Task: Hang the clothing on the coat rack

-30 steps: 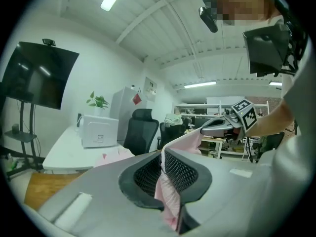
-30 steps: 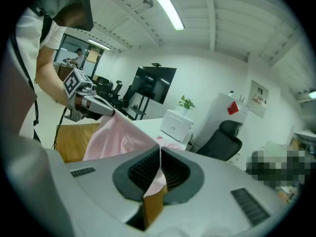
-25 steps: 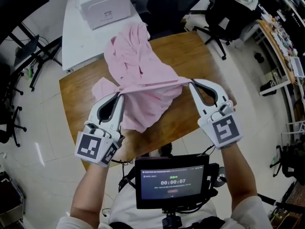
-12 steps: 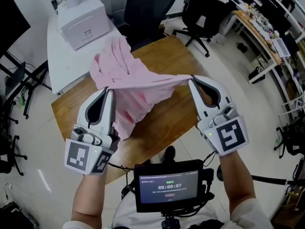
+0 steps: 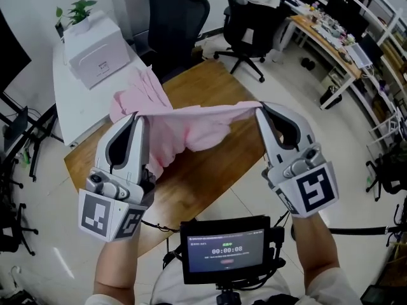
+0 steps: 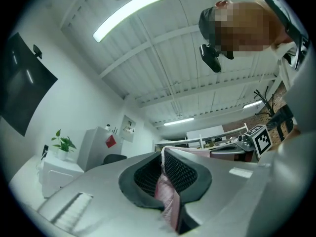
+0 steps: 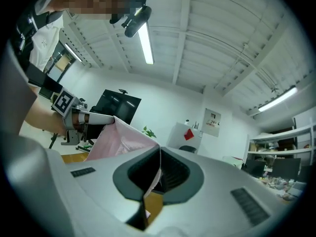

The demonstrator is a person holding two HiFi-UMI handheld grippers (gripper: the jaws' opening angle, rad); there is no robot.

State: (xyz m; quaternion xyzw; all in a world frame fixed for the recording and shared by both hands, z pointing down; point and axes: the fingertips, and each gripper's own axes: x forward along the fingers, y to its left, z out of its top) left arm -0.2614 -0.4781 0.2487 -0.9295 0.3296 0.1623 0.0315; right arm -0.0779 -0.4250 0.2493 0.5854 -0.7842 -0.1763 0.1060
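A pink garment (image 5: 184, 129) hangs stretched between my two grippers above the wooden table (image 5: 210, 170); its far end still trails on the tabletop. My left gripper (image 5: 138, 115) is shut on one edge of the pink cloth (image 6: 165, 196), which shows pinched between its jaws. On the other side my right gripper (image 5: 259, 106) is shut on the opposite edge, and the pink fabric (image 7: 118, 139) runs from its jaws toward the left gripper. No coat rack shows in any view.
A white table (image 5: 67, 94) with a white box (image 5: 95, 49) and a small plant (image 5: 73, 11) stands behind the wooden one. Two black office chairs (image 5: 178, 18) are at the back, desks with clutter (image 5: 337, 30) at the right. A screen (image 5: 224, 250) sits at my chest.
Both grippers have risen with the pink garment, lifting more of it off the wooden table; the cloth between them is pulled tauter.
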